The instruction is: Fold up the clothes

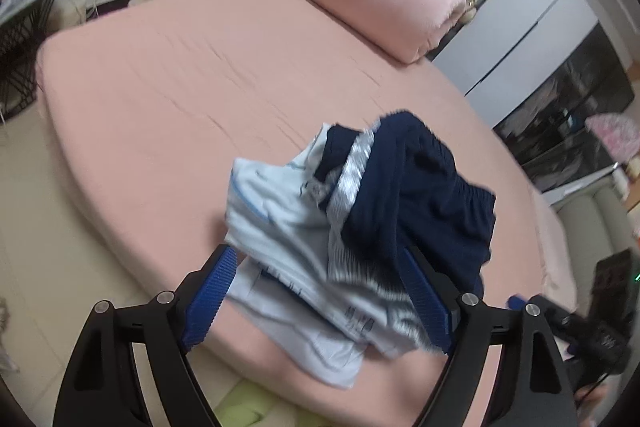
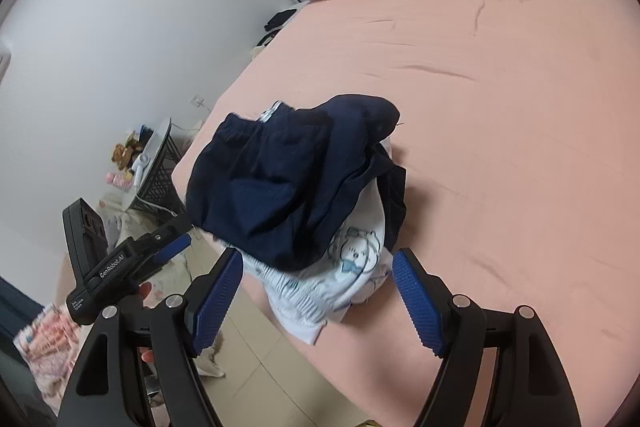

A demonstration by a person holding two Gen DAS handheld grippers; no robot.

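Crumpled navy shorts (image 2: 288,179) on white printed cloth (image 2: 344,267) at the bed's (image 2: 500,107) near edge — left gripper (image 1: 320,291) and right gripper (image 2: 320,291) tilted down, jaws wide, gripping nothing.

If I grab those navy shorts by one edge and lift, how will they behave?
The navy shorts already lie crumpled and draped, so they would probably hang limp. They look thin, so likely light. They rest on the white printed garment, so lifting might drag it across the pink bed.

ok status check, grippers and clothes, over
Left gripper open, right gripper open, neither pinching cloth. Navy shorts heaped on white shirt at bed edge, unfolded. Nothing in the way.
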